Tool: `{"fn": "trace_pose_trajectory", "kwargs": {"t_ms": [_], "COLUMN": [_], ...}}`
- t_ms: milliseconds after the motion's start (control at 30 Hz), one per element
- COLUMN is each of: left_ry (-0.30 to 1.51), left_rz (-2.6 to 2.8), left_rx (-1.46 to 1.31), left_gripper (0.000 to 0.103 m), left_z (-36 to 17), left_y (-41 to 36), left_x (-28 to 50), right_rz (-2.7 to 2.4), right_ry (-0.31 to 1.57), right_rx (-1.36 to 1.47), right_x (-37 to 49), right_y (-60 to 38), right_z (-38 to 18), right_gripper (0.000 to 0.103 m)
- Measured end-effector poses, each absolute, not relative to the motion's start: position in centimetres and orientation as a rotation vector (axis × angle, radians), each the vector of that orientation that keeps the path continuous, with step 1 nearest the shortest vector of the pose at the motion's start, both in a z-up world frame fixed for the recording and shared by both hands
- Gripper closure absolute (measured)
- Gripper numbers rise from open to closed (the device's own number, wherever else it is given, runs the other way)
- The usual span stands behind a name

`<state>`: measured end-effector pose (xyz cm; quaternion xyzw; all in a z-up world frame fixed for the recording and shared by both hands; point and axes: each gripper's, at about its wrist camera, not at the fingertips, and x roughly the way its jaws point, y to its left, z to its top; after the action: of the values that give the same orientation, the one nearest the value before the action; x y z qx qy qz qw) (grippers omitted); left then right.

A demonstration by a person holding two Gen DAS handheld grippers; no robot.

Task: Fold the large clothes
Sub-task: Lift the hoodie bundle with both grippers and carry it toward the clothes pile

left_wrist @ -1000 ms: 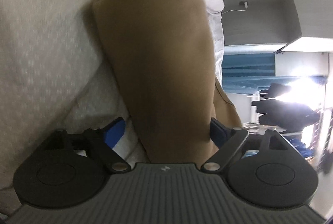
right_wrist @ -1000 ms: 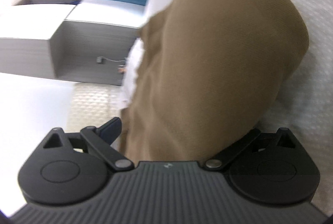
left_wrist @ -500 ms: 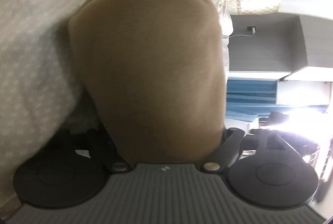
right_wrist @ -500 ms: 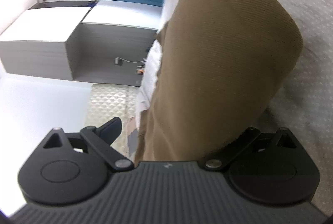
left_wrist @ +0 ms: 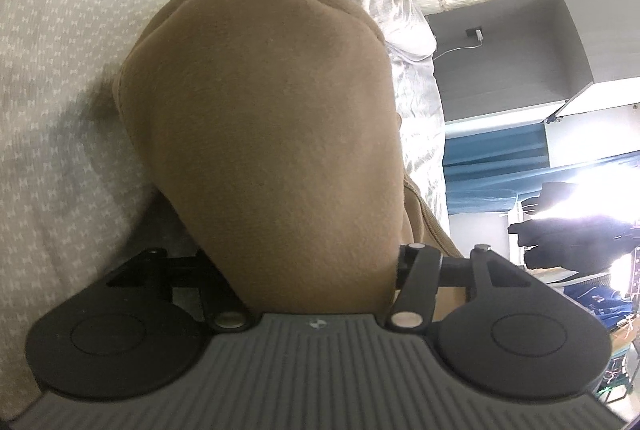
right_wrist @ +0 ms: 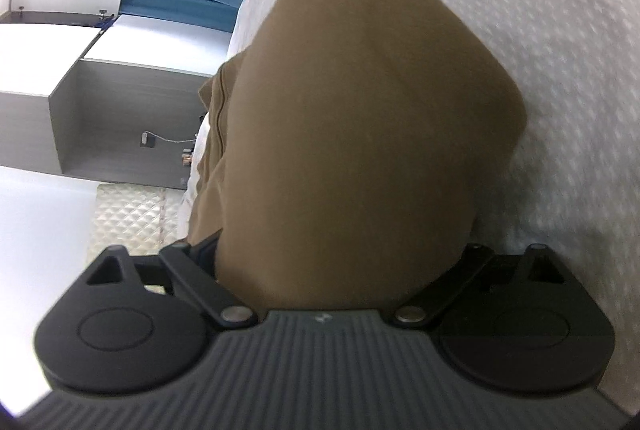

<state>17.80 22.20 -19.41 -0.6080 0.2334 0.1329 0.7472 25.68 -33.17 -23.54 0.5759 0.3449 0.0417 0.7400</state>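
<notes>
Now both grippers, left gripper (left_wrist: 316, 266) closing and right gripper (right_wrist: 340, 262) seemingly clamped, hold the brown garment (left_wrist: 276, 118) between their jaws, and next it probably must be laid over on the bed (left_wrist: 60, 30).

The folded garment (left_wrist: 272, 134) lies on the bed (left_wrist: 60, 70), bulging up between each gripper's fingers, with a cabinet (right_wrist: 120, 102) beyond.

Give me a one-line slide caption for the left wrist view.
Left claw closing around a bulky fold of brown knit garment on a grey patterned bedspread.
</notes>
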Motion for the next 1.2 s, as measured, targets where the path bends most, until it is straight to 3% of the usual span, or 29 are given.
{"fn": "trace_pose_trajectory", "kwargs": {"t_ms": [200, 300, 500, 600, 1200], "left_ry": [0.507, 0.506, 0.517, 0.519, 0.492], "left_rz": [0.267, 0.269, 0.277, 0.277, 0.183], "left_rx": [-1.395, -1.4, -1.321, -1.263, -1.098], "left_gripper": [0.029, 0.028, 0.042, 0.046, 0.053], "left_z": [-20.5, -20.5, -20.1, -19.0, -13.1], "left_y": [23.2, 23.3, 22.8, 22.7, 21.3], "left_x": [17.9, 18.2, 18.7, 19.4, 16.5], "right_rz": [0.059, 0.079, 0.171, 0.231, 0.497], "right_ry": [0.703, 0.695, 0.628, 0.602, 0.453], "right_rx": [1.222, 1.198, 1.046, 0.995, 0.911], "right_x": [27.3, 26.5, 25.4, 25.0, 20.7], "right_y": [-32.3, -32.7, -32.8, -32.8, -35.2], "right_z": [-23.3, -23.1, -20.3, -18.9, -11.7], "right_gripper": [0.006, 0.015, 0.038, 0.042, 0.045]}}
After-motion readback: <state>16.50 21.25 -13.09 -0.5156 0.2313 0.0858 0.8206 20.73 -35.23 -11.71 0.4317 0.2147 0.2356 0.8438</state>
